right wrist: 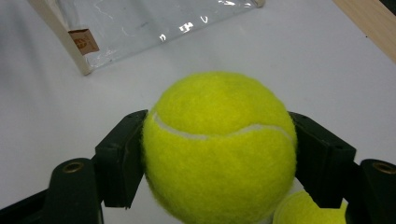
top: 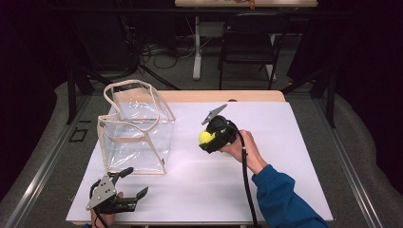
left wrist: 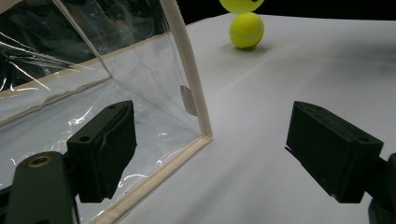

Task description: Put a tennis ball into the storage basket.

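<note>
We see the right gripper fingers clamped on a fuzzy yellow tennis ball above the white tabletop, left gripper fingers spread wide, empty.

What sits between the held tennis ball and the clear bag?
Nothing visible. The right gripper holds the tennis ball, with bare white table between it and the clear bag. A second ball lies beneath the held one.

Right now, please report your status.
Right hand-held gripper shut on yellow felt tennis ball. Left hand-held gripper open, empty. Clear plastic bag stands open; path clear.
</note>
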### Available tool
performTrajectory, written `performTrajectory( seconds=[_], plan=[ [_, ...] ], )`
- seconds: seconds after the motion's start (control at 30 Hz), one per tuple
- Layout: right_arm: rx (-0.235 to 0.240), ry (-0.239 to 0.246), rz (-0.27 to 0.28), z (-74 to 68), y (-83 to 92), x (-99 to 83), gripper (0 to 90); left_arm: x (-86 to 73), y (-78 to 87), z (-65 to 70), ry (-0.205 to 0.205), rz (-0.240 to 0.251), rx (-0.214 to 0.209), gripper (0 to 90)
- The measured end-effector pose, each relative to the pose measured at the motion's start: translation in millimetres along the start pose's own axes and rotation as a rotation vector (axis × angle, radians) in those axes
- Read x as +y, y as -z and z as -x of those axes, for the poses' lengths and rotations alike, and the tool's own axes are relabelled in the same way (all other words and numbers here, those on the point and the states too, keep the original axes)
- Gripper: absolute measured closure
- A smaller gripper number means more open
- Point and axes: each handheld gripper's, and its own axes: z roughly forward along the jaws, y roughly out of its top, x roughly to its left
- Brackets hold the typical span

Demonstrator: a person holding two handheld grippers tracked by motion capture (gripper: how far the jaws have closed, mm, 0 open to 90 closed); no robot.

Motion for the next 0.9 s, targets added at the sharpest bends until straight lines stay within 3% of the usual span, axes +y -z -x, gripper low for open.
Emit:
performTrajectory(
  seconds=[0.9],
  plan=[
    [-0.006,0.022,0.034,5.7,6.3,26.6,26.1,-0.1,-0.3,0.5,-0.004,-0.008,-0.005,15.9]
  ],
)
